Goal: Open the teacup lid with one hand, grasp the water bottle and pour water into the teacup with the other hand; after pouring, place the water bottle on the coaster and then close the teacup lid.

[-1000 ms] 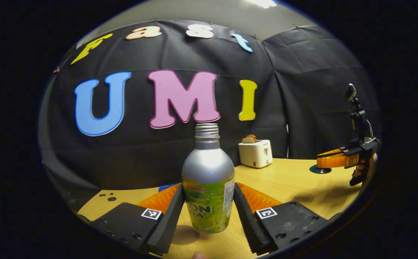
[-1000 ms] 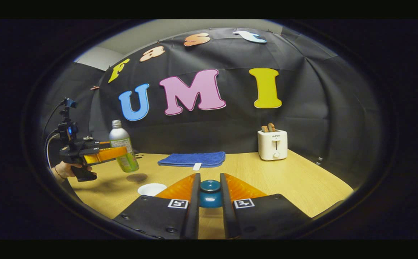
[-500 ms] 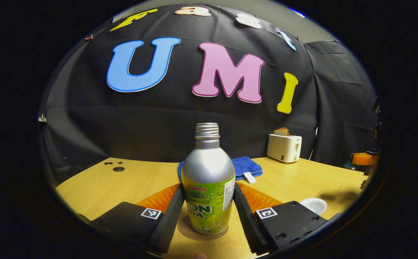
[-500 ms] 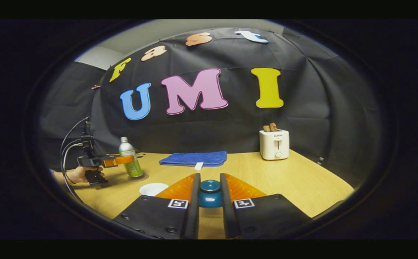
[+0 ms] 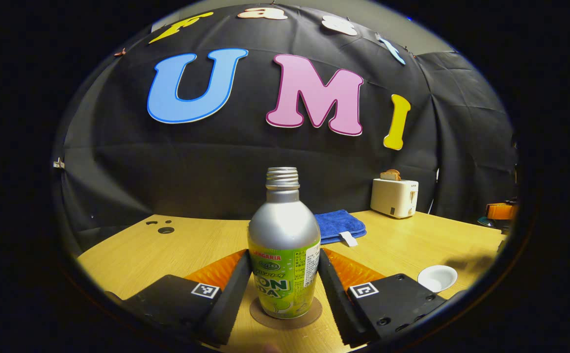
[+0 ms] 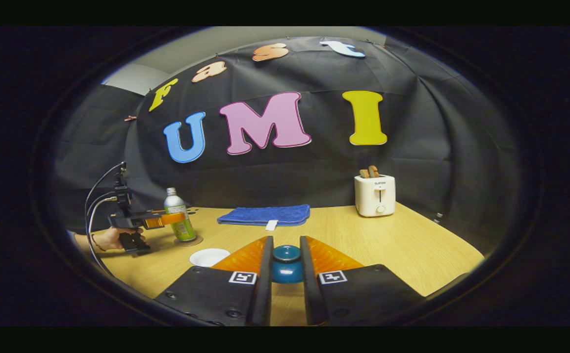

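In the left gripper view a silver water bottle [image 5: 284,230] with a green label and no cap stands upright on a round brown coaster [image 5: 309,316]. My left gripper [image 5: 284,267] is shut on its sides. The white teacup [image 5: 437,278] sits uncovered to the right. In the right gripper view my right gripper [image 6: 286,252] is shut on the teal teacup lid [image 6: 286,268] and holds it above the table. That view has the teacup [image 6: 210,257] at lower left and, beyond it, the bottle [image 6: 175,203] on the coaster [image 6: 193,241] in the left gripper [image 6: 169,218].
A folded blue towel [image 6: 264,215] lies at the back of the wooden table [image 6: 393,245]. A white toaster [image 6: 375,195] with bread in it stands at the back right. A hand [image 6: 106,239] holds the left gripper near the table's left edge.
My left gripper has carried the bottle away from the cup and down onto the coaster. The right gripper has stayed put with the lid.
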